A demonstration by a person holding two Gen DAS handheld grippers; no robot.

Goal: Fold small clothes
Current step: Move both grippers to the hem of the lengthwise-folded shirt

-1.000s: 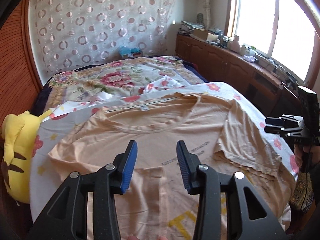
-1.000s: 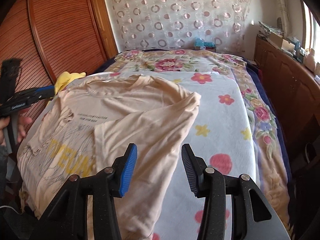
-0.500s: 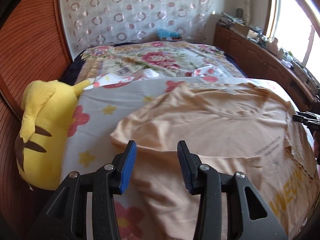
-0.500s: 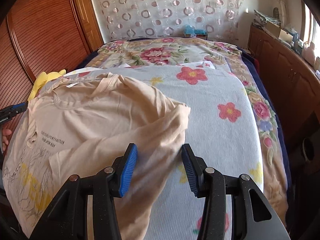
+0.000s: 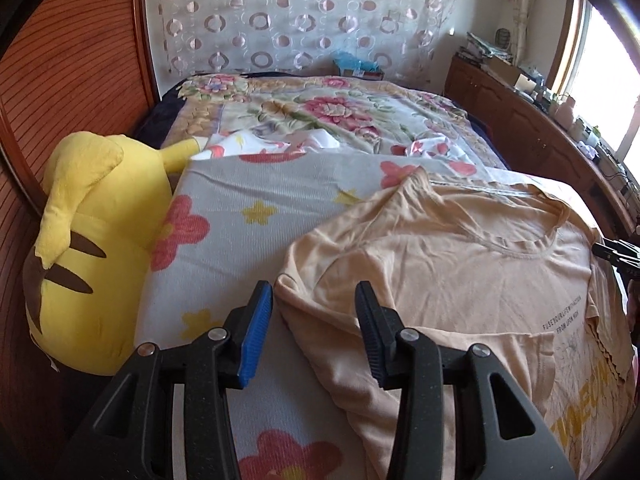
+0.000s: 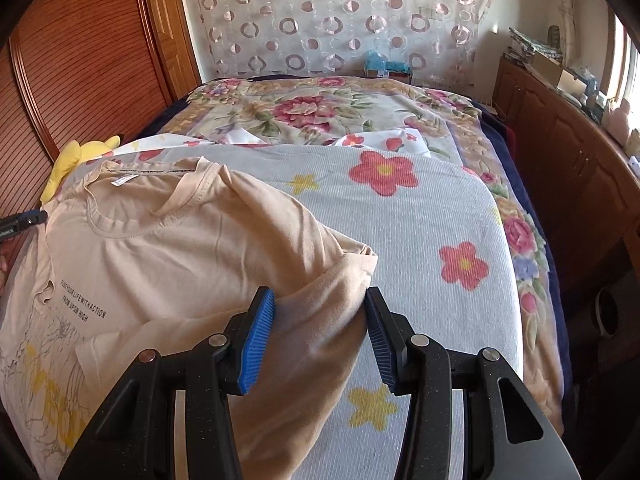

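Note:
A peach T-shirt (image 5: 460,280) with black and yellow print lies face up on the bed, both sleeves folded in over the body. My left gripper (image 5: 314,330) is open, its jaws on either side of the shirt's left folded edge. My right gripper (image 6: 320,332) is open, its jaws around the right folded edge of the shirt (image 6: 180,264). The right gripper's tip shows at the edge of the left wrist view (image 5: 616,252); the left gripper's tip shows in the right wrist view (image 6: 20,222).
A yellow plush toy (image 5: 92,248) lies at the bed's left side by a wooden wardrobe (image 6: 80,72). The grey flowered blanket (image 6: 420,232) lies under the shirt, a floral quilt (image 5: 320,116) beyond. A wooden cabinet (image 6: 580,168) runs along the right.
Both grippers swung outward from the shirt's middle to its folded side edges and came lower and closer to the fabric. Both stayed open.

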